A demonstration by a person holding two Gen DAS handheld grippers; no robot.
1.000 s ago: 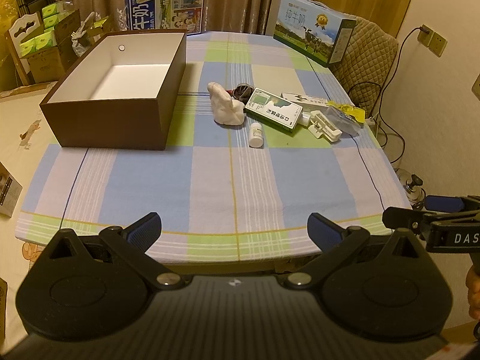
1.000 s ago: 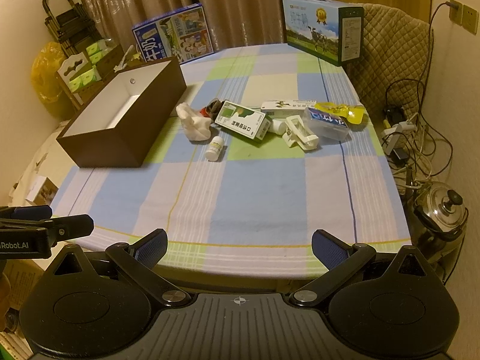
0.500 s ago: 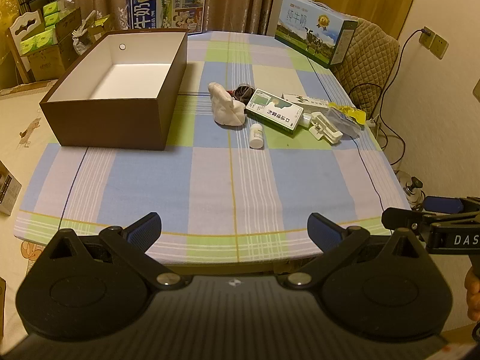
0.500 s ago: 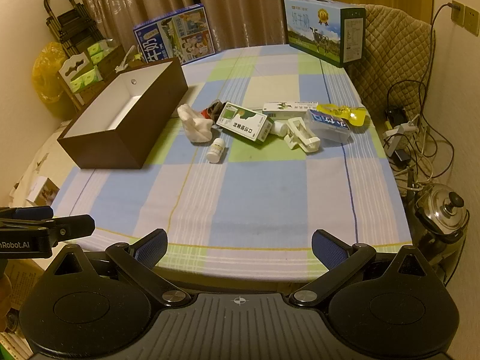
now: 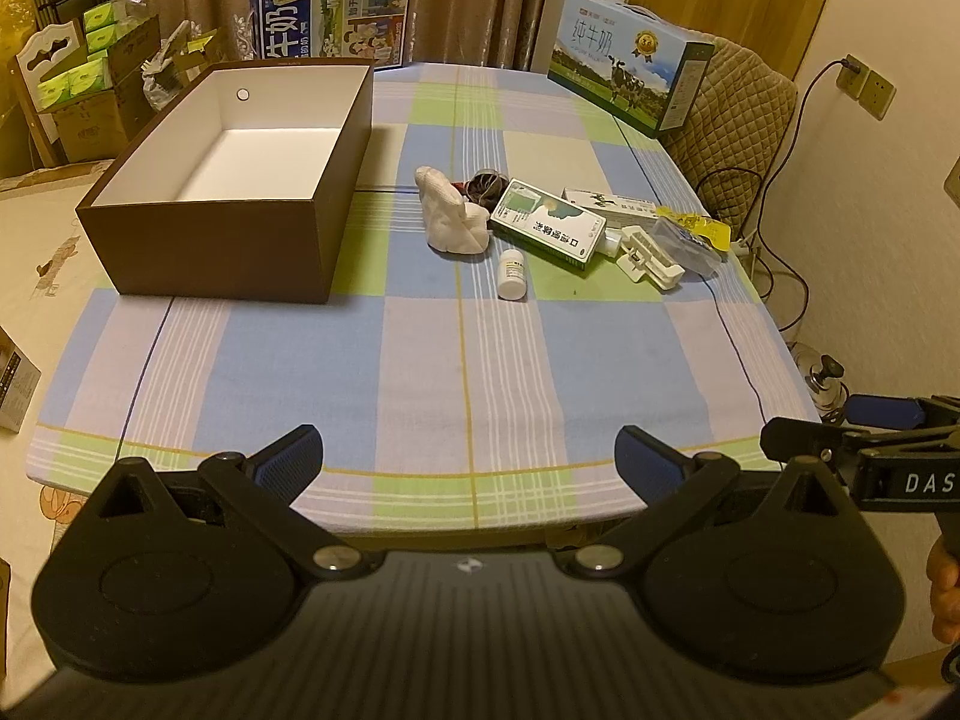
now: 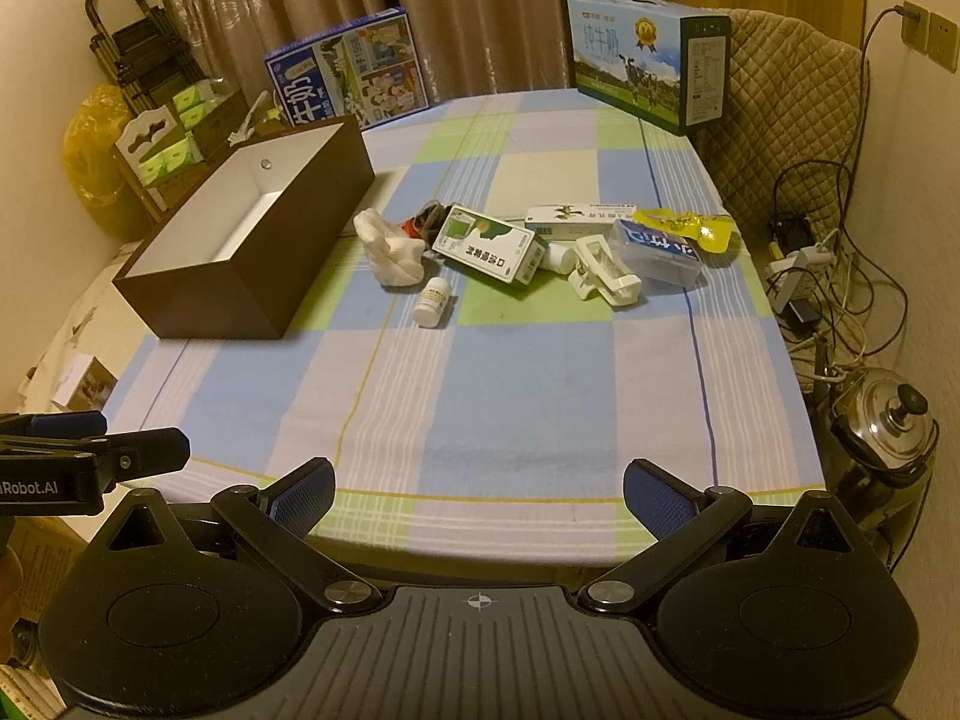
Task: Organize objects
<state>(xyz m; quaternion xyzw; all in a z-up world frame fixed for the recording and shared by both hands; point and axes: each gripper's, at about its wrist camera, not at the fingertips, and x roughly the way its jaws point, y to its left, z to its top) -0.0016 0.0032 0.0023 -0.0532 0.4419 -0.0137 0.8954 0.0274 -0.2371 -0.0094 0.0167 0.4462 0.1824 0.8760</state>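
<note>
An open brown box (image 5: pixel 240 252) (image 6: pixel 240 294) with a white inside stands empty at the table's left. To its right lies a cluster: a white cloth lump (image 5: pixel 450 219) (image 6: pixel 390 249), a small white bottle (image 5: pixel 513 273) (image 6: pixel 433 300), a green-and-white carton (image 5: pixel 546 225) (image 6: pixel 489 243), a white plastic clip (image 5: pixel 648 255) (image 6: pixel 603 270), a clear case (image 6: pixel 657 252), a yellow pouch (image 6: pixel 684 222) and a long white box (image 6: pixel 576 216). My left gripper (image 5: pixel 468 465) and right gripper (image 6: pixel 477 492) are open and empty, at the table's near edge.
Two milk cartons stand at the table's far edge, a blue one (image 5: pixel 330 12) and a green-blue one (image 5: pixel 630 60). A padded chair (image 6: pixel 780 120), cables and a metal pot (image 6: pixel 888 426) are on the right. Cardboard boxes and a rack are on the left.
Both views have shifted very slightly. The objects on the table have not moved and both grippers stay open.
</note>
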